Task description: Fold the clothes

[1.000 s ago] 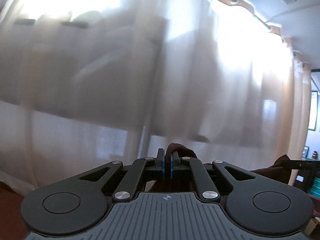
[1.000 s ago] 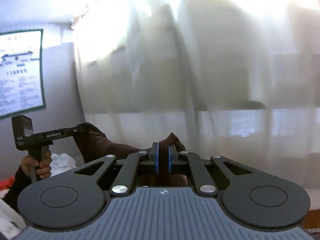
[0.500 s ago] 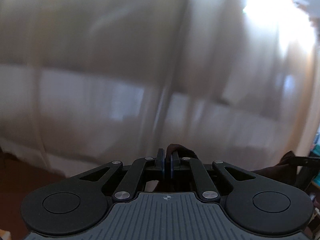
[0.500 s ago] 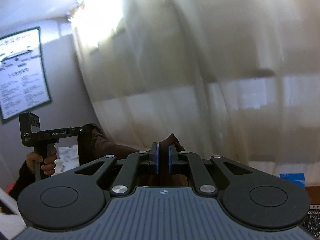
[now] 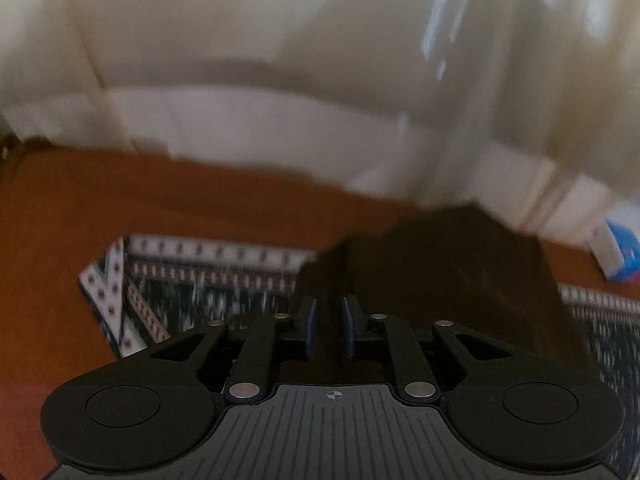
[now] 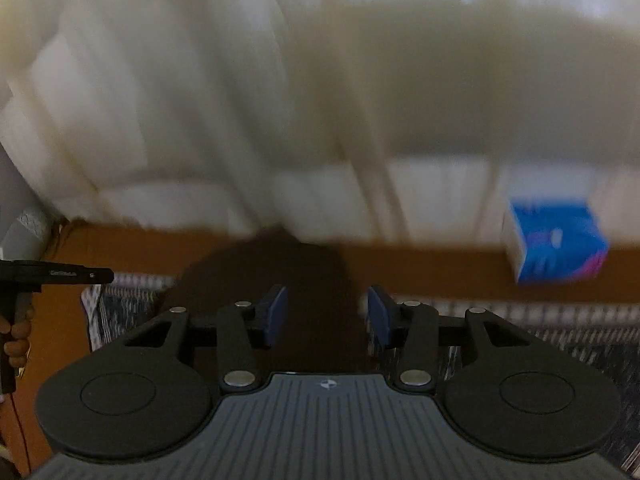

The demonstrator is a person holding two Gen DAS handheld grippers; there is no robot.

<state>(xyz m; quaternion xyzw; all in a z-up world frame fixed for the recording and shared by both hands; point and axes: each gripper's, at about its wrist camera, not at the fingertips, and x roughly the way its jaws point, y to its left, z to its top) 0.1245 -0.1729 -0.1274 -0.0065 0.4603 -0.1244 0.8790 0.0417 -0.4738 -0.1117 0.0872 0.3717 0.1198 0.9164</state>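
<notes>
Left wrist view, foreground: the left gripper with its blue-padded jaws parted by a narrow gap, the dark brown garment lying between and beyond them; whether the pads press the cloth cannot be told, since the fabric there is in deep shadow. Right wrist view, foreground: the right gripper with jaws spread wide, the same dark brown garment lying in the gap but clear of both pads. The garment rests on a patterned cloth of dark ground with pale banded borders, which itself lies on an orange-brown counter; the garment's near portion is hidden beneath each gripper body, and motion blur erases its seams and outline. At the left edge of the right wrist view, the left gripper's handle and the hand holding it are cut off by the frame. Farther back, a blue box sits on the counter near its far edge; its printing is too blurred to read. Background: pale curtains, heavily smeared in both views.
</notes>
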